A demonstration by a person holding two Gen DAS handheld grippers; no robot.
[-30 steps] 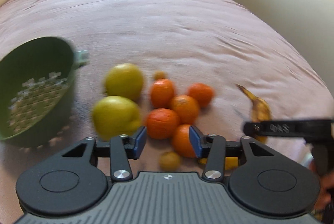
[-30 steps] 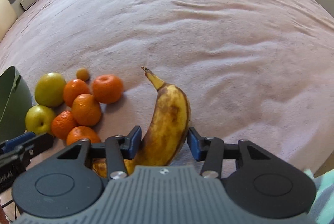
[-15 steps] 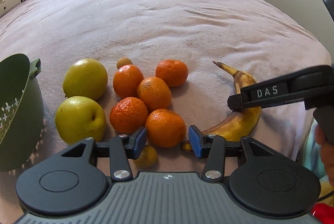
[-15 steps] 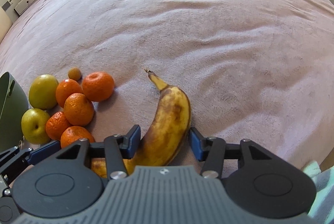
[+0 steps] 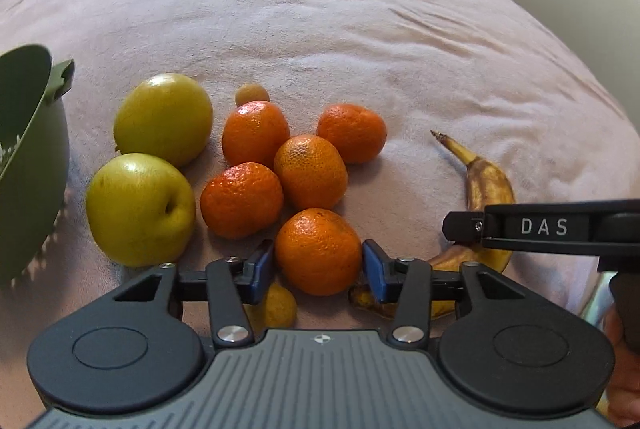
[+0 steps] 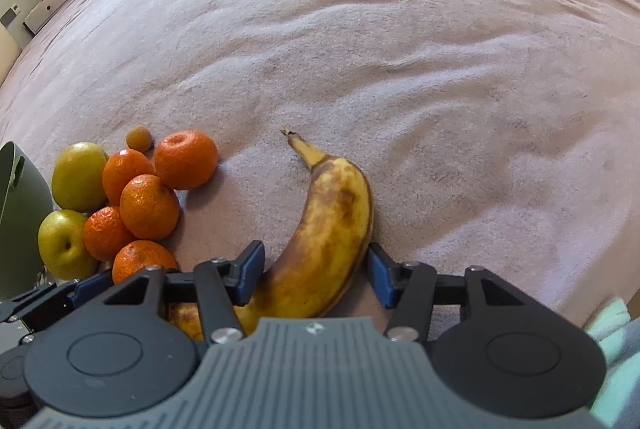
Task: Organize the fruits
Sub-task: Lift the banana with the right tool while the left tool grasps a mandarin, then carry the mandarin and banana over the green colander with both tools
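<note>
At the far left of the bed cover [image 5: 320,9], a green colander [image 5: 28,165] is seen tilted, its inside facing the fruit pile. Two green apples [image 5: 140,209] lie just beside it, touching each other. To their right, five mandarins are packed together, with a small brownish fruit [image 5: 252,94] at the back and a small yellow one [image 5: 276,305] at the front, half hidden under the left gripper [image 5: 318,265].

That gripper's jaws have just been closing. The nearest mandarin [image 5: 318,251] sits between the blue pads, which stand at or just off its sides; firm contact cannot be confirmed. Risks are judged as follows: a round, smooth fruit may squirt out if pinched off-centre, and the neighbouring mandarin [image 5: 310,171] touching it may be rolled away when it is lifted. The apples stand between this fruit and the colander, so a low carry could knock them.

Further right, a spotted banana [image 6: 332,225] lies apart from the pile. The right gripper [image 6: 316,273] straddles its middle, half open; the right pad is at the skin, while a gap shows on the left, so no grip is judged. Soft, ripe flesh could be bruised by a hard squeeze. The two grippers work close together, and a collision is possible.
</note>
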